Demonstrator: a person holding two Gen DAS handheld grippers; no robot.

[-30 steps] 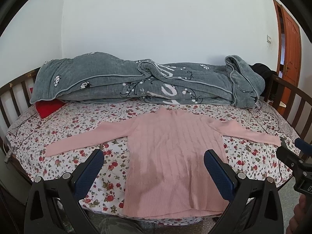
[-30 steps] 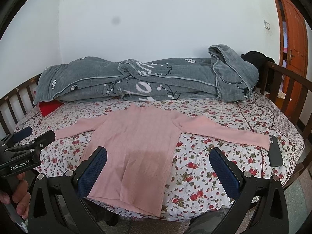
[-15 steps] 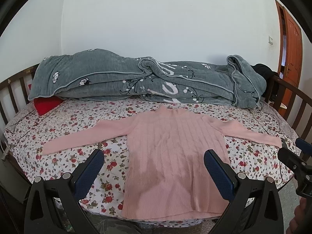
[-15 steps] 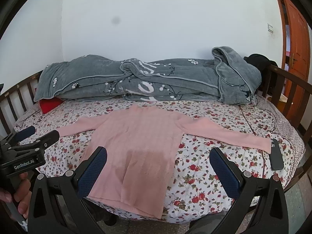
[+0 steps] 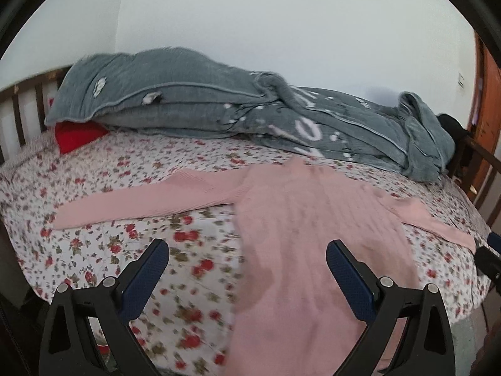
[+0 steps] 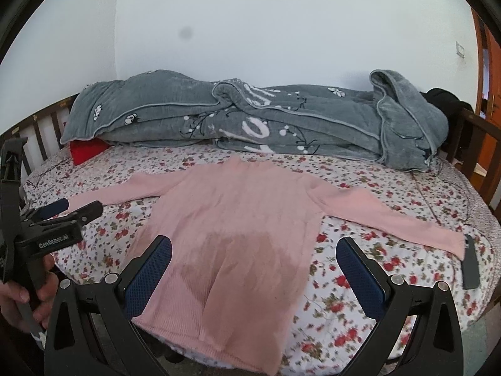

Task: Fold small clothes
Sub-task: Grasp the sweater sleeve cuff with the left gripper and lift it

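Note:
A pink ribbed sweater (image 5: 313, 235) lies flat on the floral bedsheet, sleeves spread out to both sides, hem at the near edge of the bed; it also shows in the right wrist view (image 6: 238, 235). My left gripper (image 5: 247, 266) is open and empty, above the sheet at the sweater's left side. It shows from the side in the right wrist view (image 6: 75, 208), near the left sleeve's cuff. My right gripper (image 6: 253, 263) is open and empty over the sweater's lower body.
A folded grey blanket (image 6: 250, 119) lies along the back of the bed, with a red cushion (image 6: 87, 150) under its left end. A dark phone (image 6: 469, 260) lies by the right cuff. Wooden rails (image 6: 476, 144) ring the bed. An orange door (image 6: 491, 62) stands at right.
My left gripper has swung left and forward over the bed, with motion blur. My right gripper has moved slightly closer to the sweater. Both stay open.

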